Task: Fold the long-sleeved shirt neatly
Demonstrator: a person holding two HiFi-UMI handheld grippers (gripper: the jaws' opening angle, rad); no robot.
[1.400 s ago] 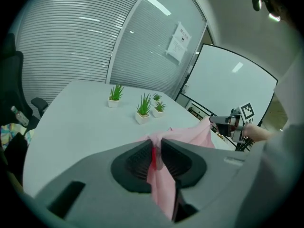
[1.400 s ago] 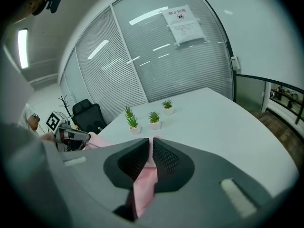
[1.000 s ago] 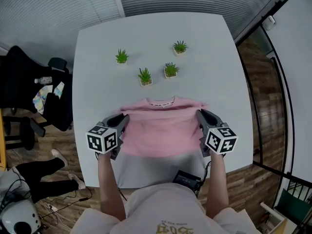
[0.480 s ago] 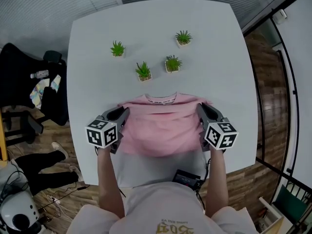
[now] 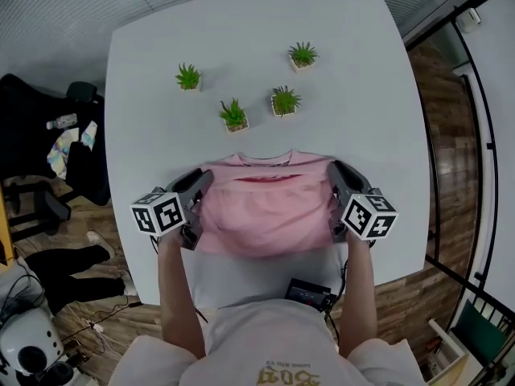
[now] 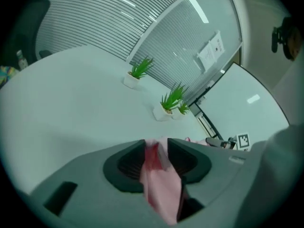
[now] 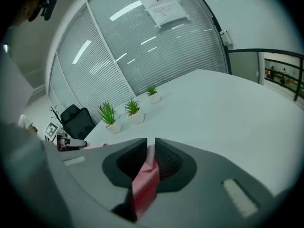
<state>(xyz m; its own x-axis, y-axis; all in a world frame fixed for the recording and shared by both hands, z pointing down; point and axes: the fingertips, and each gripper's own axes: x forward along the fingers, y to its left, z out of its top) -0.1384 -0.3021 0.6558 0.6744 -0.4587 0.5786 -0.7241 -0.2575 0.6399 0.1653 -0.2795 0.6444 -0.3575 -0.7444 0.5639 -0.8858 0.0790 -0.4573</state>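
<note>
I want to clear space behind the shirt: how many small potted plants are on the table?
4: a far-left plant, a far-right plant, and, nearer the pink shirt, a middle-left plant and a middle-right plant. None seems hidden.

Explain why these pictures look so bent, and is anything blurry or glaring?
Head view: the wide lens bows the table edges, and the light is soft and even. Left gripper view: the corners are dark and rounded, and the pink shirt right at the lens is out of focus. Right gripper view: the blinds curve, with ceiling-light streaks reflected on the glass.
</note>
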